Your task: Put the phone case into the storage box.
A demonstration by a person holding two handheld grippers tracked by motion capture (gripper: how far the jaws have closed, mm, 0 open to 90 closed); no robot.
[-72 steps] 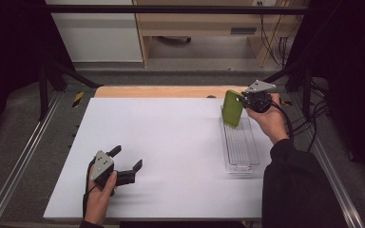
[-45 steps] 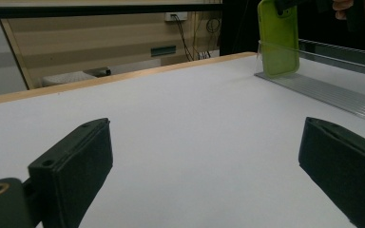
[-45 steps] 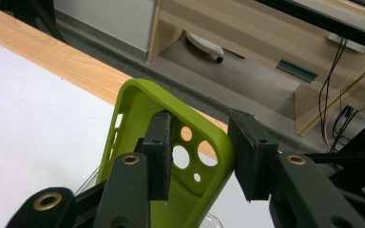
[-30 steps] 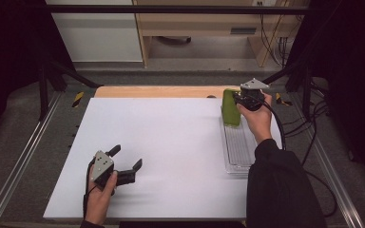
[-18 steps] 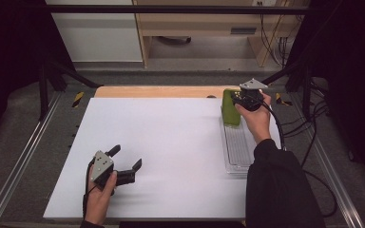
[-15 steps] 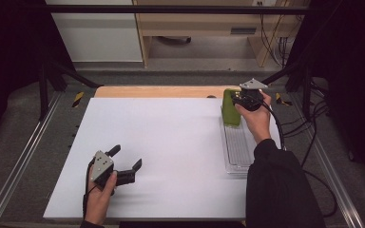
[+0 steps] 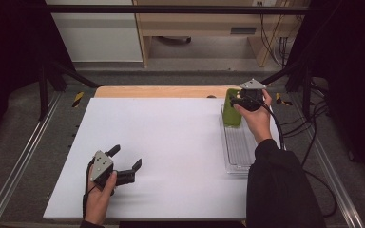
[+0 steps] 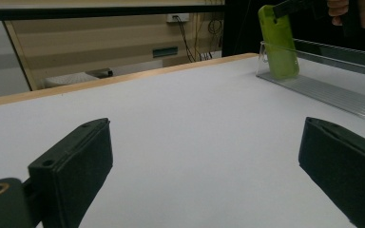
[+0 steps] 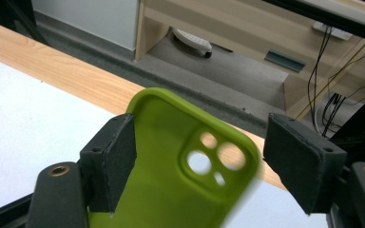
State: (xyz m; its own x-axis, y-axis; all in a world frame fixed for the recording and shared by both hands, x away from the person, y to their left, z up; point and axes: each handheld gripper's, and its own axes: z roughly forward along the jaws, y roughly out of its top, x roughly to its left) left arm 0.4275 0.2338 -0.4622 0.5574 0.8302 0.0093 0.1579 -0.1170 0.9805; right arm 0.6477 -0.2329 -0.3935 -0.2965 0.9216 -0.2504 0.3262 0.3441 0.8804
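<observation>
My right tool (image 9: 197, 161) has just been opening around the green phone case (image 9: 171, 171), apparently standing in the clear rack (image 7: 240, 145); my left tool (image 7: 123, 159) gapes empty.

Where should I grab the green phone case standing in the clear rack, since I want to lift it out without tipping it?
Grip the green phone case by its upper end, pads on its two long edges, coming down from above. It stands upright at the far end of the clear rack, so only the top, near the camera cutouts, is free.
</observation>
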